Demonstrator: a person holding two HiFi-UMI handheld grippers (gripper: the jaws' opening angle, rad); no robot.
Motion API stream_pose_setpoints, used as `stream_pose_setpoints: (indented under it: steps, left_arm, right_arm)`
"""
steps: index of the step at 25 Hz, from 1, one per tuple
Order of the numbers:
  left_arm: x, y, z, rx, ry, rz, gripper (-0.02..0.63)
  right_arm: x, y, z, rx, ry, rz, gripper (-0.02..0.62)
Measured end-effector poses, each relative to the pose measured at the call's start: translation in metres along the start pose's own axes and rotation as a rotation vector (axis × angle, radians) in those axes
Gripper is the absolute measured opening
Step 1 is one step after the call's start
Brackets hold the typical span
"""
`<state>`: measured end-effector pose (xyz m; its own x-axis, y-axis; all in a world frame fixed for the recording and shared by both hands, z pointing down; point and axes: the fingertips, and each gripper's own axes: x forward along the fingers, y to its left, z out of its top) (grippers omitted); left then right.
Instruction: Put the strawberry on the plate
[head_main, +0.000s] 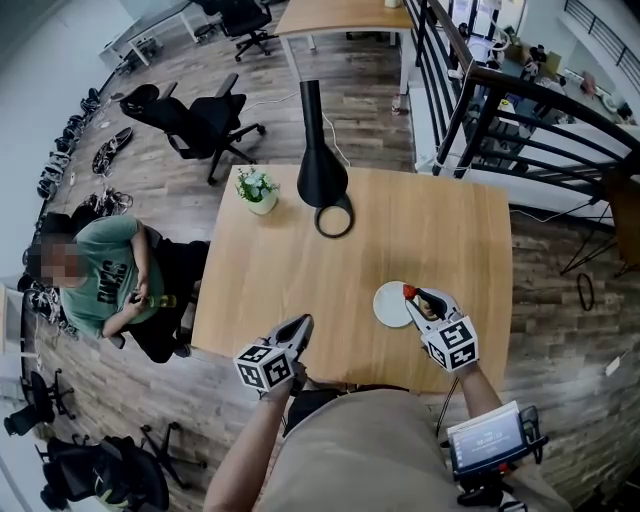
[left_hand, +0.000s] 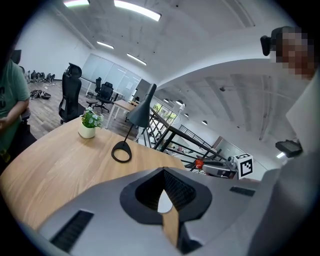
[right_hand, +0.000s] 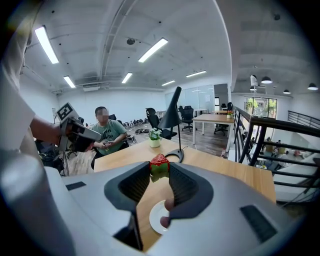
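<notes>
The right gripper (right_hand: 160, 172), pinching the strawberry (right_hand: 159, 161) at its tips, may drop it beside the plate (head_main: 388, 305), since it hovers near the rim.

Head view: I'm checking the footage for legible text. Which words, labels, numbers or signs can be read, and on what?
Green T-shirt: dark print, too blurred to read.
Screen at the wearer's side: lines too small to read.
Marker cubes: square patterns, no letters.
No legible text anywhere.

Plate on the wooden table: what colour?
Plain white plate; it shows best in the head view.
</notes>
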<state>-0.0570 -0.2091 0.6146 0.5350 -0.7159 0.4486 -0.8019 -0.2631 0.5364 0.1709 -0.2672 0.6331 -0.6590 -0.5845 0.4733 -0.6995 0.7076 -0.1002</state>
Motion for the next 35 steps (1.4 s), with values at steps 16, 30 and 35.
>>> stream_pose_setpoints:
  steps: [16,30,35]
  left_arm:
    - [0.012,0.009,-0.006,-0.035,0.027,0.003,0.003]
    - [0.018,0.000,-0.005,-0.037,0.035,-0.016,0.003]
    - [0.019,-0.006,-0.007,-0.040,0.038,-0.021,0.003]
  right_arm:
    - [0.060,-0.020,-0.114,0.009,0.235,-0.001,0.127]
    - [0.105,-0.027,-0.194,-0.004,0.428,0.006,0.127]
    - [0.105,-0.022,-0.212,-0.011,0.509,0.011,0.128]
